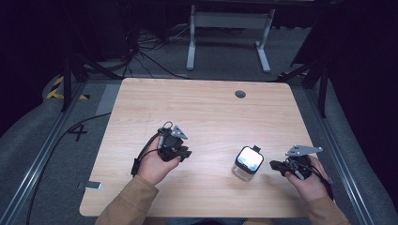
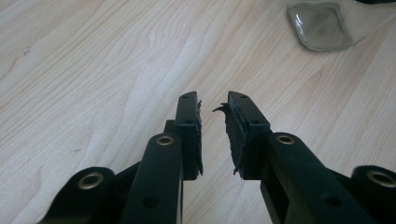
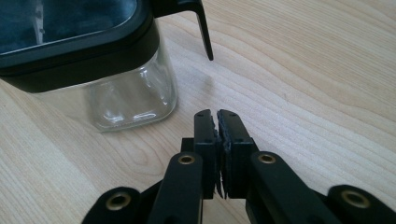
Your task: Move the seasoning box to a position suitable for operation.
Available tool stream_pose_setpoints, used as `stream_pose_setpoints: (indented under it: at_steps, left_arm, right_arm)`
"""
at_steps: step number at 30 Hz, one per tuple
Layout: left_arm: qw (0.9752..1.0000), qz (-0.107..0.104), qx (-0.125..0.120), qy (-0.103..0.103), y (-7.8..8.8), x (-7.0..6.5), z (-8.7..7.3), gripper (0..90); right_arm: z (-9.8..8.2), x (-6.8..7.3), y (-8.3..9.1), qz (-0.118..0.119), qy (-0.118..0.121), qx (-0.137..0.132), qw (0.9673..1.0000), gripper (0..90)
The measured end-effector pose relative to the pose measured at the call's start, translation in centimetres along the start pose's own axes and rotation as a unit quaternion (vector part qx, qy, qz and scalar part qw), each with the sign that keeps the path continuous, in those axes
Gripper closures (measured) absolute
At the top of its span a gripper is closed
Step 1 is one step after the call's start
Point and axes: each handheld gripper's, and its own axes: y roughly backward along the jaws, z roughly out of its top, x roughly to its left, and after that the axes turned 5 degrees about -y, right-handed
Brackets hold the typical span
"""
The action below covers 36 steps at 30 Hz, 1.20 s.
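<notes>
A small square glass jar [image 1: 248,163] with a black-rimmed lid stands upright on the wooden table [image 1: 206,108], right of centre near the front. The person's left hand holds my left gripper [image 1: 185,152] to the jar's left, a hand's width away. Its jaws point toward the jar and stand apart with nothing between them [image 2: 214,105]. The jar's clear base [image 2: 322,25] lies ahead at the upper right of the left gripper view. My right gripper [image 1: 273,165] sits just right of the jar, its pads pressed together on nothing [image 3: 217,116]. The jar [image 3: 93,56] rises close ahead on its left, with the lid's black tab [image 3: 203,28] sticking out.
A round grommet hole [image 1: 240,94] sits near the table's far edge. Beyond the table stands a white desk frame [image 1: 230,28], with cables [image 1: 141,51] on the grey floor. Dark stands flank both sides. The table's front edge lies just behind both hands.
</notes>
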Motion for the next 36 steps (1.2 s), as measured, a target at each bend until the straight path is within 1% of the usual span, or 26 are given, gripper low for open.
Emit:
stream_pose_setpoints:
  at_steps: [1, 3, 7, 11, 12, 14, 15, 17, 18, 21, 23, 24, 25, 26, 27, 28, 29, 30, 31, 33, 34, 35, 36]
  left_arm:
    - [1.0, 0.0, -0.001, -0.004, 0.1, 0.0, 0.1, 74.6]
    - [1.0, -0.002, 0.001, -0.002, 0.0, -0.1, 0.2, 74.9]
    - [0.9999, -0.006, -0.006, -0.008, -0.2, -0.3, 0.4, 77.0]
    - [0.9998, -0.015, -0.01, -0.006, -0.4, 0.0, 0.8, 76.6]
    - [0.9998, -0.018, -0.01, -0.006, -0.5, -0.1, 0.9, 76.2]
    - [0.9997, -0.022, -0.009, -0.008, -0.7, -0.2, 1.1, 75.7]
    - [0.9997, -0.022, -0.009, -0.008, -0.7, -0.2, 1.1, 75.4]
    - [0.9996, -0.025, -0.011, -0.008, -0.8, -0.2, 1.3, 75.0]
    - [0.9996, -0.026, -0.013, -0.006, -0.9, -0.2, 1.4, 74.6]
    - [0.9996, -0.026, -0.012, -0.004, -0.8, -0.1, 1.4, 74.5]
    - [0.9996, -0.026, -0.011, -0.006, -0.8, -0.1, 1.4, 74.4]
    - [0.9996, -0.026, -0.011, -0.003, -0.7, -0.1, 1.4, 74.2]
    - [0.9996, -0.025, -0.015, -0.003, -0.7, -0.2, 1.3, 74.1]
    - [0.9996, -0.025, -0.015, -0.003, -0.7, -0.2, 1.3, 74.0]
    - [0.9996, -0.023, -0.016, -0.003, -0.6, -0.2, 1.3, 73.9]
    - [0.9996, -0.023, -0.016, -0.003, -0.6, -0.2, 1.3, 73.7]
    - [0.9996, -0.023, -0.016, -0.005, -0.5, -0.2, 1.3, 73.7]
    - [0.9996, -0.022, -0.018, -0.003, -0.4, -0.2, 1.2, 73.6]
    - [0.9996, -0.022, -0.018, -0.003, -0.3, -0.2, 1.2, 73.7]
    - [0.9996, -0.022, -0.017, -0.002, -0.3, -0.2, 1.2, 73.6]
    - [0.9996, -0.021, -0.018, -0.001, -0.3, -0.2, 1.1, 73.6]
    - [0.9996, -0.021, -0.019, -0.001, -0.3, -0.2, 1.1, 73.6]
    - [0.9996, -0.022, -0.02, 0.0, -0.3, -0.2, 1.1, 73.6]
  right_arm:
    - [0.0, 0.0, 0.0, -0.001, 0.001, -0.001, 1.0, 85.8]
    - [0.0, 0.1, 0.0, -0.001, 0.002, -0.002, 1.0, 85.8]
    - [-0.1, 0.2, 0.3, -0.001, 0.002, -0.006, 1.0, 86.1]
    - [-0.4, 0.2, 0.6, -0.004, -0.001, -0.009, 1.0, 85.4]
    - [-0.6, 0.2, 0.8, -0.003, -0.006, -0.011, 0.9999, 84.6]
    - [-0.8, 0.1, 1.0, -0.005, -0.005, -0.014, 0.9999, 83.7]
    - [-0.8, 0.1, 1.1, -0.005, -0.01, -0.016, 0.9998, 83.1]
    - [-0.9, 0.1, 1.2, -0.008, -0.007, -0.015, 0.9998, 82.5]
    - [-1.1, 0.1, 1.3, -0.007, -0.011, -0.018, 0.9998, 81.6]
    - [-1.2, 0.1, 1.4, -0.006, -0.012, -0.018, 0.9998, 80.3]
    - [-1.1, 0.1, 1.4, -0.001, -0.01, -0.023, 0.9997, 76.6]
    - [-1.1, 0.1, 1.4, 0.002, -0.009, -0.024, 0.9997, 74.9]
    - [-1.1, 0.1, 1.4, 0.009, -0.011, -0.028, 0.9995, 72.8]
    - [-1.1, 0.1, 1.4, 0.009, -0.011, -0.028, 0.9995, 72.8]
    - [-0.9, 0.1, 1.4, 0.016, -0.013, -0.033, 0.9992, 68.3]
    - [-0.9, 0.1, 1.4, 0.016, -0.013, -0.033, 0.9992, 68.3]
    - [-0.8, 0.2, 1.3, 0.017, -0.005, -0.033, 0.9993, 65.7]
    - [-0.7, 0.5, 1.5, 0.006, 0.004, -0.024, 0.9997, 62.5]
    - [-0.6, 0.6, 1.5, 0.001, 0.011, -0.024, 0.9996, 55.4]
    - [-0.6, 0.8, 1.6, 0.001, 0.01, -0.027, 0.9996, 55.3]
    - [-0.5, 1.0, 1.8, 0.009, 0.001, -0.028, 0.9996, 54.0]
    - [-0.5, 1.2, 2.0, 0.022, -0.008, -0.03, 0.9993, 49.1]
    - [-0.5, 1.4, 2.2, 0.033, -0.022, -0.04, 0.9984, 47.1]
